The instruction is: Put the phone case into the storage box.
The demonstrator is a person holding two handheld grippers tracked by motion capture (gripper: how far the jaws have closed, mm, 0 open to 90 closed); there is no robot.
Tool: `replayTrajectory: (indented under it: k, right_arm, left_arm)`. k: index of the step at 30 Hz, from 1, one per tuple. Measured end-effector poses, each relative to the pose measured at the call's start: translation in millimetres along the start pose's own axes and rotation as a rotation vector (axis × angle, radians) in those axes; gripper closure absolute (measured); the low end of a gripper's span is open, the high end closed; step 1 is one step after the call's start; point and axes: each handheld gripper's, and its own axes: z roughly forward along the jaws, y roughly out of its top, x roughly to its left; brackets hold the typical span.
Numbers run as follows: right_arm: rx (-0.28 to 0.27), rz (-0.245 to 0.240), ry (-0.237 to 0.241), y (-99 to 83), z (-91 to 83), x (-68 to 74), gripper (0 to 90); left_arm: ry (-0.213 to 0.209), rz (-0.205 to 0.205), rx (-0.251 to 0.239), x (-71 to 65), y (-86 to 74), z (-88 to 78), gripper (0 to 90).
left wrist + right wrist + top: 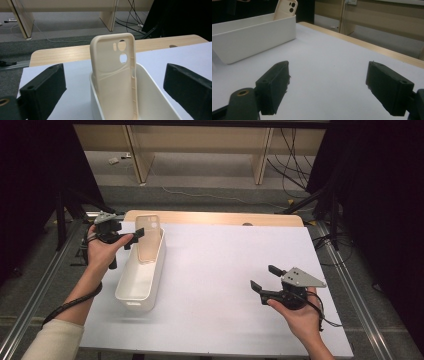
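- Two grippers, both spread wide and empty.
- Left gripper (131,238), upper left, flanks the phone case (148,239), which leans upright against the white bin's (131,292) far end, propped there.
- Right gripper (265,277) hovers lower right.

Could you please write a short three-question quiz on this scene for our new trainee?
1. True or false: the left tool is clamped on the phone case.
2. Where does the phone case stand? A) flat on the white sheet B) upright in the far end of the white bin, leaning on its end wall C) between the right tool's pads
3. In a few words: what does the right tool hold?

Key
1. False: its jaws stand open on either side of the case, not touching it.
2. B
3. Nothing; it is open over the white sheet, apart from the bin.
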Motion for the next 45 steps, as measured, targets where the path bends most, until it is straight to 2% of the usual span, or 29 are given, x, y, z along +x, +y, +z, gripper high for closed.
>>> replayTrajectory:
  k: [10, 12, 13, 14, 18, 19, 20, 25, 26, 28, 29, 34, 36, 37, 40, 43, 44, 45]
  right_arm:
    - [-0.002, 0.000, -0.004, 0.4, -0.1, 0.2, 19.4]
    - [-0.024, -0.015, -0.011, 0.3, 0.7, -1.1, 19.3]
    - [-0.012, 0.001, -0.004, 0.3, 0.2, -0.1, 19.3]
    - [-0.019, -0.010, -0.008, 0.3, 0.5, -0.8, 19.3]
    - [-0.002, -0.001, -0.005, 0.6, 0.1, 0.6, 19.3]
    - [0.000, -0.002, -0.006, 0.7, -0.1, 0.4, 19.3]
    - [-0.022, -0.023, -0.019, 0.5, 0.9, -1.0, 19.3]
    - [-0.009, -0.005, -0.009, 0.3, 0.3, 0.0, 19.3]
    - [-0.019, -0.020, -0.014, 0.4, 0.6, -0.9, 19.3]
    - [-0.020, -0.019, -0.014, 0.5, 0.5, -0.8, 19.3]
    - [0.006, -0.021, -0.015, 1.3, -1.8, -1.0, 19.3]
    - [0.006, -0.020, -0.014, 1.3, -2.0, -1.1, 19.2]
    - [-0.022, -0.015, -0.013, 0.6, 0.2, -0.9, 19.2]
    - [0.003, -0.017, -0.014, 1.3, -2.0, -1.1, 19.2]
    - [0.006, -0.020, -0.014, 1.3, -1.8, -0.9, 19.2]
    - [-0.019, -0.018, -0.013, 0.5, 0.6, -0.7, 19.2]
    - [0.006, -0.021, -0.014, 1.3, -1.8, -1.0, 19.2]
    - [0.005, -0.021, -0.015, 1.4, -1.8, -1.0, 19.2]
  left_arm:
    - [-0.017, 0.003, -0.018, -4.6, -2.4, -13.8, 0.8]
    - [-0.023, 0.012, -0.017, -6.9, -3.7, -16.2, 0.7]
    - [-0.026, 0.017, -0.018, -7.8, -4.1, -17.4, 0.8]
    - [-0.028, 0.017, -0.019, -8.8, -4.3, -18.6, 0.8]
    - [-0.037, 0.025, -0.026, -11.4, -4.7, -22.0, 0.8]
    - [-0.037, 0.028, -0.023, -12.7, -5.2, -22.7, 0.7]
    - [-0.041, 0.034, -0.023, -13.7, -5.9, -23.2, 0.6]
    - [-0.054, 0.043, -0.021, -19.6, -8.7, -27.6, 0.4]
    - [-0.058, 0.048, -0.019, -20.6, -9.3, -28.2, 0.4]
    - [-0.061, 0.046, -0.023, -22.4, -10.3, -29.7, 0.4]
    - [-0.065, 0.048, -0.023, -23.1, -10.6, -30.5, 0.4]
    - [-0.074, 0.063, -0.020, -27.1, -13.9, -34.1, 0.4]
    - [-0.082, 0.067, -0.015, -29.4, -16.0, -35.6, 0.5]
    - [-0.085, 0.068, -0.013, -30.5, -16.8, -36.5, 0.4]
    - [-0.094, 0.070, -0.019, -33.2, -18.8, -38.8, 0.4]
    - [-0.104, 0.080, -0.015, -37.1, -20.9, -40.6, 0.5]
    - [-0.108, 0.083, -0.015, -38.5, -21.6, -41.4, 0.4]
    - [-0.111, 0.087, -0.016, -39.9, -22.3, -42.5, 0.4]
